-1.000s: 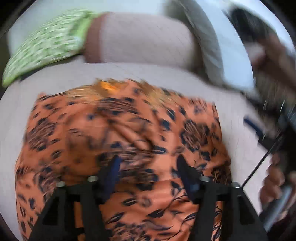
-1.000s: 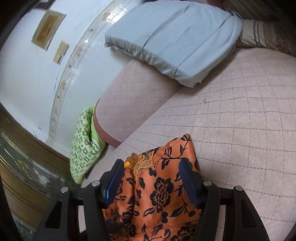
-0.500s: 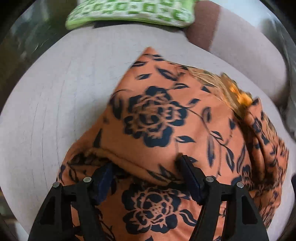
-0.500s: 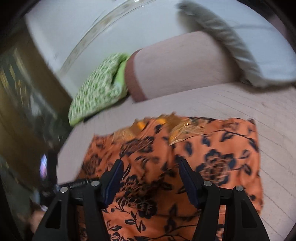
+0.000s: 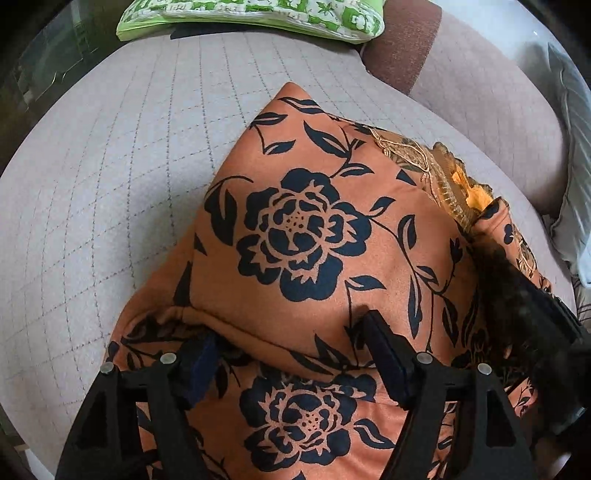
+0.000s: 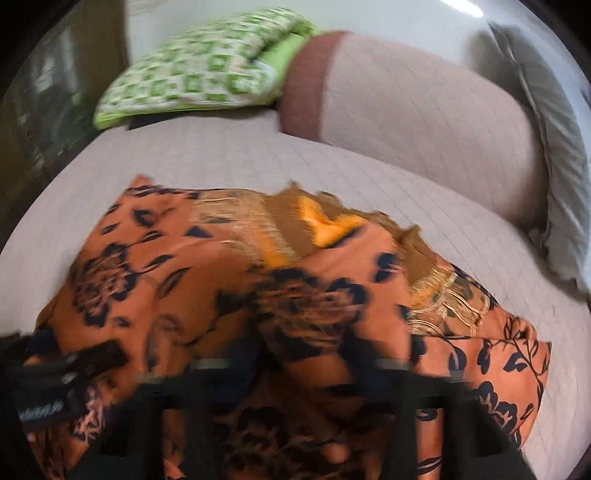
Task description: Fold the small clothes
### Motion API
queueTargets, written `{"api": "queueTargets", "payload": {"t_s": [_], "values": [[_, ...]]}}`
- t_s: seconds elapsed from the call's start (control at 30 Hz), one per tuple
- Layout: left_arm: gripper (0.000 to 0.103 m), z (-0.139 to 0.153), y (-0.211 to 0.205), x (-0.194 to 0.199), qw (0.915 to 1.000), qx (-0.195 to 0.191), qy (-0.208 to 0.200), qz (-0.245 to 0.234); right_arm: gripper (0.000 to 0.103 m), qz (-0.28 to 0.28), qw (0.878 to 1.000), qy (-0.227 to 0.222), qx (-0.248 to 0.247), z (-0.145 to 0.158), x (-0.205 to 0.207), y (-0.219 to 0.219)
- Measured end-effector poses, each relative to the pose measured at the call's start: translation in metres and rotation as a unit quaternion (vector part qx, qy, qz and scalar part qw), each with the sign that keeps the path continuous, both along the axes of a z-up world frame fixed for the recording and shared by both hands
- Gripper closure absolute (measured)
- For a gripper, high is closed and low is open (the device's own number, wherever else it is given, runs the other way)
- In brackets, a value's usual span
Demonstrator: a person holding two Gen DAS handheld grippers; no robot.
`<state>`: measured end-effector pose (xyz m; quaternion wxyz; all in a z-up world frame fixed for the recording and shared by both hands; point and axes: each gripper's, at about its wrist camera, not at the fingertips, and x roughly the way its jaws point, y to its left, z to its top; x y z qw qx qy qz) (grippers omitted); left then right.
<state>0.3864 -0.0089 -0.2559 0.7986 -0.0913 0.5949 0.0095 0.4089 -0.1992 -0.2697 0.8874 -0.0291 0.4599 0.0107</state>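
left tool: spread over folded edge | orange floral garment: lay on quilted sofa | green cushion: behind

The garment lies on the sofa seat, under and ahead of the left gripper's fingers; a cushion sits far ahead, the sofa arm ahead-right.

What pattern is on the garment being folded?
Orange garment with dark navy-black roses and leaves, plus gold embroidered trim; sharpest in the left wrist view.
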Motion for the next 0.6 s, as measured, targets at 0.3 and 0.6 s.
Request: {"api": "queueTargets", "payload": {"t_s": [0.3,0.6], "values": [[0.027,0.000,-0.001,-0.002,0.9998,0.019,-0.007,-0.005,0.090,-0.170,0.963,-0.097,0.188,0.047,-0.109,-0.153],[0.026,0.002,-0.003,-0.003,0.9996,0.027,-0.005,0.008,0.080,-0.248,0.883,-0.054,0.395,-0.005,-0.163,-0.238]]}}
